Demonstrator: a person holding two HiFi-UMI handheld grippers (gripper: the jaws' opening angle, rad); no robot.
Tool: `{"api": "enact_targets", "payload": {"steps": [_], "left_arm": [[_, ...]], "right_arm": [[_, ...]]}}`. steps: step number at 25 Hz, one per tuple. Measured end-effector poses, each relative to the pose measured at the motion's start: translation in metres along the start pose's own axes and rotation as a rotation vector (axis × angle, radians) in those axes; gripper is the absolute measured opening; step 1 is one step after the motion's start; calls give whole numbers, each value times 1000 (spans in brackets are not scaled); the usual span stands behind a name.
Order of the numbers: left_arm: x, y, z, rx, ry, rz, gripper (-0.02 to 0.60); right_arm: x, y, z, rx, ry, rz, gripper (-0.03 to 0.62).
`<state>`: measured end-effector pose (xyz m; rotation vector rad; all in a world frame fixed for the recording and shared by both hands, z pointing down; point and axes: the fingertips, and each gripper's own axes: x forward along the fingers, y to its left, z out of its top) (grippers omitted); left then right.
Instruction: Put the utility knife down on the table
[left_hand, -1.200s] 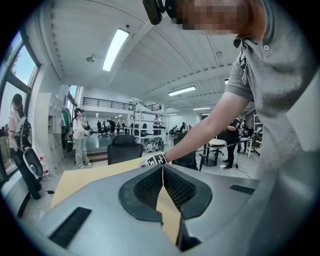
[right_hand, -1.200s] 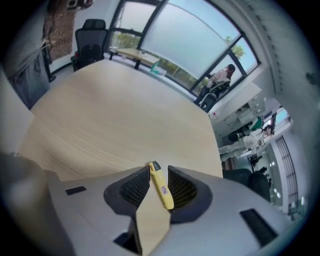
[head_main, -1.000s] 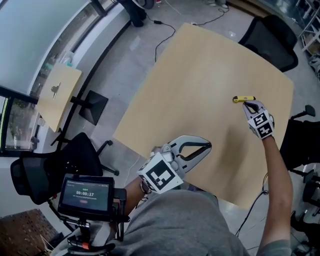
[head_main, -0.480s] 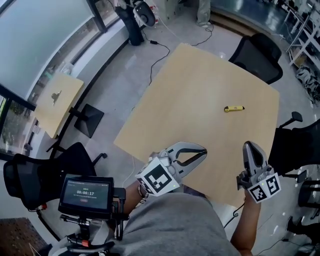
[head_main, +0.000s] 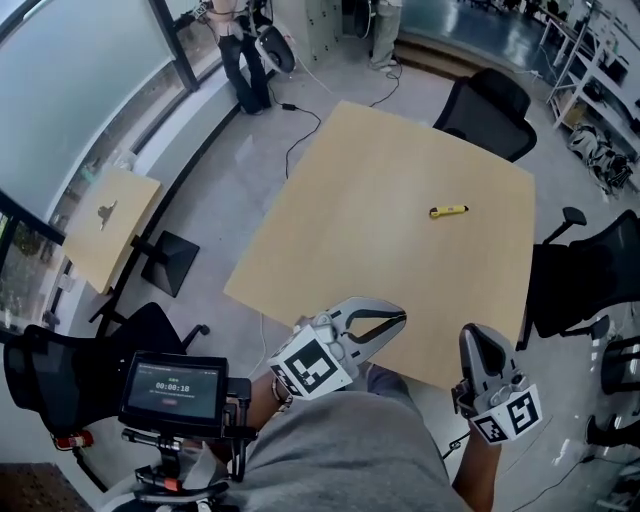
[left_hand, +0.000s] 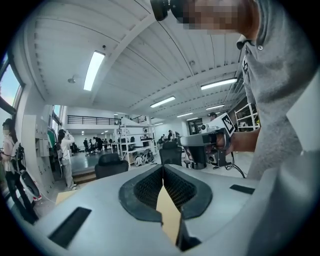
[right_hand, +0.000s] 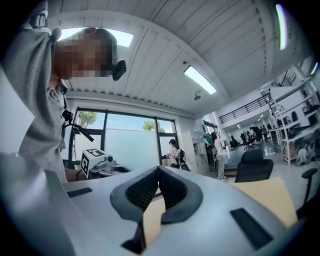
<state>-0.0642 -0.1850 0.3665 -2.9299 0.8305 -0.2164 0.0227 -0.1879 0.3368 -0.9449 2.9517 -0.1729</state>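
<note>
Head view: utility knife (head_main: 449, 211) lies flat on the table (head_main: 330, 260), long axis across the picture, well ahead of both grippers. The right gripper (head_main: 479, 337) is nearer than the left gripper (head_main: 396, 318).
Left gripper view: jaws closed tip to tip, empty; knife unseen.
Right gripper view: jaws closed, nothing held; only bare tabletop.

The room was bright: daylight came through the big window (right_hand: 129, 145) and long ceiling lamps (left_hand: 94, 70) shone. Both gripper views were strongly curved, with dark corners.
</note>
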Motion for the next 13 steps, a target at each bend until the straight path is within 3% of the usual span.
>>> {"api": "enact_targets", "payload": {"steps": [6, 13], "left_arm": [[3, -38, -3, -3, 21, -77, 6], [6, -141, 7, 10, 54, -92, 6]], "right_arm": [[-41, 17, 2, 2, -6, -74, 11], [-155, 45, -14, 40, 9, -124, 11]]}}
